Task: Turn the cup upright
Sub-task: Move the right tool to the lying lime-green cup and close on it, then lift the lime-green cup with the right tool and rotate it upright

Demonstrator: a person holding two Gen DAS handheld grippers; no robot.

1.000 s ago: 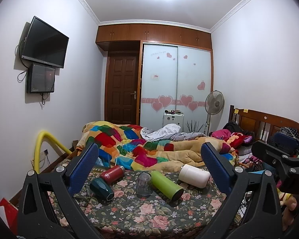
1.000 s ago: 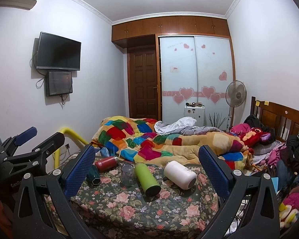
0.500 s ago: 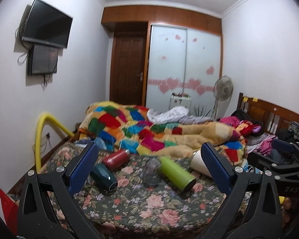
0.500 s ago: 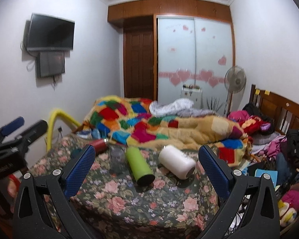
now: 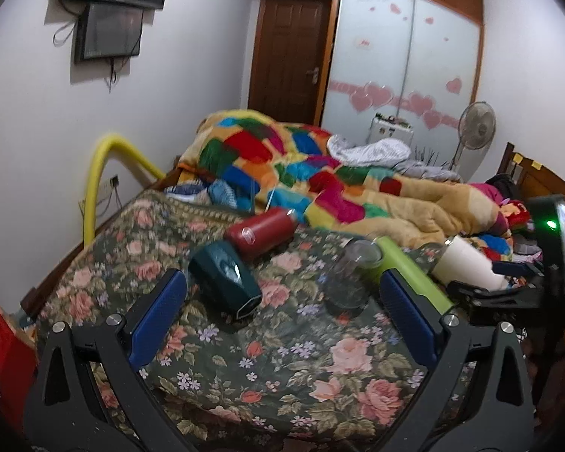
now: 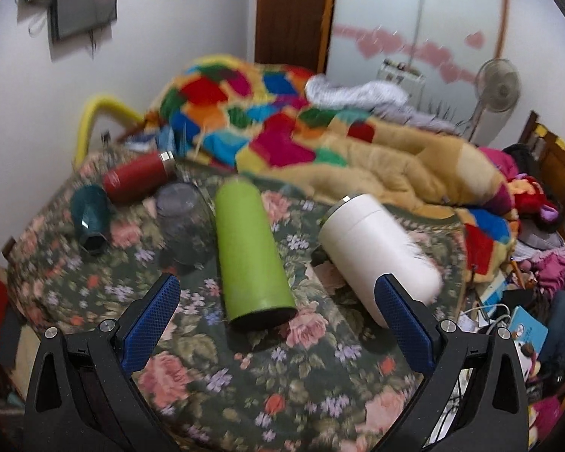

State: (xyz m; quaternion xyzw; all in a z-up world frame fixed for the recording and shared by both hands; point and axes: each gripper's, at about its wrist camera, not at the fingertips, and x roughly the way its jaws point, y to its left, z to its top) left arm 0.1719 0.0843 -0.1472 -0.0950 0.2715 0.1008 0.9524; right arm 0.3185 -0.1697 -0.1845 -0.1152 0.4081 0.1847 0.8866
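Observation:
Several cups lie on the floral bedspread (image 5: 290, 361). A dark teal cup (image 5: 224, 280) and a red bottle (image 5: 261, 231) lie on their sides at the left. A clear glass cup (image 5: 352, 277) stands mouth-down in the middle. A green tumbler (image 6: 250, 260) and a white tumbler (image 6: 376, 252) lie on their sides at the right. My left gripper (image 5: 282, 312) is open and empty, just short of the teal cup and the glass. My right gripper (image 6: 278, 320) is open and empty, with the green and white tumblers between its fingers' line of sight.
A colourful patchwork quilt (image 5: 320, 177) is heaped behind the cups. A yellow curved tube (image 5: 94, 184) stands at the bed's left edge by the wall. Clothes and toys (image 6: 538, 226) pile at the right by a wooden headboard. A fan (image 5: 476, 132) stands by the wardrobe.
Both grippers have tilted down and moved in toward the cups, which now appear larger and closer. The cups have not moved. Both stay open.

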